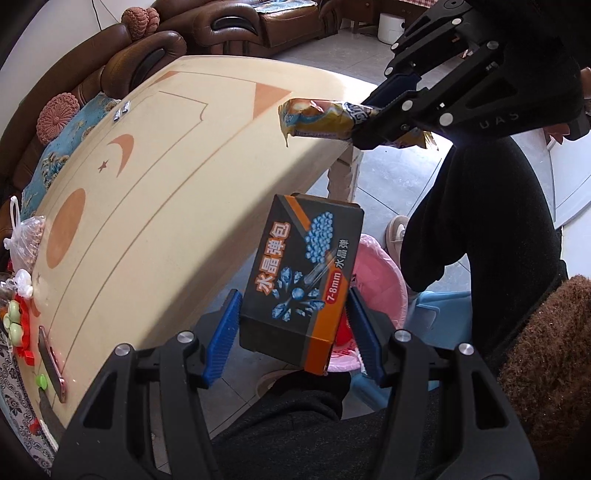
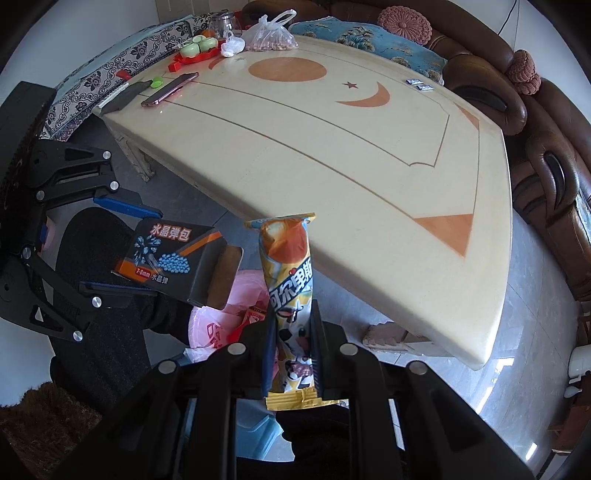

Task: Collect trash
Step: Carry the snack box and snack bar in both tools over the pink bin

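My left gripper is shut on a dark grey and orange cardboard box and holds it in the air beyond the table's edge, above a bin lined with a pink bag. The same box and the left gripper show at the left of the right wrist view. My right gripper is shut on a yellow snack wrapper, upright over the pink bag. The wrapper and the right gripper also show at the upper right of the left wrist view.
A cream table carries a phone, a red tray with green cups, a plastic bag of nuts and two small silver packets. Brown sofas ring the table. A blue stool stands by the bin.
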`<state>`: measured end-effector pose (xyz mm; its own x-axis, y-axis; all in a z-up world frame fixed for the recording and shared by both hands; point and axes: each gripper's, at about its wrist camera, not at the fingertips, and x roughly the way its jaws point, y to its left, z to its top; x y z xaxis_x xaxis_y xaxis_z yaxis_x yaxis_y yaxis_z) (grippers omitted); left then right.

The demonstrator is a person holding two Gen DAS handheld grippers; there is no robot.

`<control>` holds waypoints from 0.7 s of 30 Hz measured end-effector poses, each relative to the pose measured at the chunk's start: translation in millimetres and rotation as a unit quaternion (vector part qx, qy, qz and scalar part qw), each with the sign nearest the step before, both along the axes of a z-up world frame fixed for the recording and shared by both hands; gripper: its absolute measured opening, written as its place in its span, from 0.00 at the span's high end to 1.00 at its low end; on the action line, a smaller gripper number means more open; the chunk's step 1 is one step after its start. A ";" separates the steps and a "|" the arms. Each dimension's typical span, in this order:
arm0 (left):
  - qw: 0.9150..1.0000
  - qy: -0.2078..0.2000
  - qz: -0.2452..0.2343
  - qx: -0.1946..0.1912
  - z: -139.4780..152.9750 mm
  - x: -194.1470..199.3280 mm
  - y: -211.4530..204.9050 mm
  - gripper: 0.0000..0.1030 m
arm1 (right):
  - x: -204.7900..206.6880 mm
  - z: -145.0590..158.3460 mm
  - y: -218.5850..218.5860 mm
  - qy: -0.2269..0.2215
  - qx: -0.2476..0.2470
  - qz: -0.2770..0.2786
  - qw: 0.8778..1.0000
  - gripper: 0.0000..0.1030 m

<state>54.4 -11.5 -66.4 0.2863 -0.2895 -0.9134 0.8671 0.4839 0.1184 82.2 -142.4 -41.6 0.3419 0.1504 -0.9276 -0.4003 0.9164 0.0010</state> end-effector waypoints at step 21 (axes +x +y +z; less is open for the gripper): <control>0.993 0.120 0.003 0.004 -122.4 -13.3 -4.9 0.44 | -16.8 -136.3 5.8 0.087 0.017 -0.018 0.996 0.84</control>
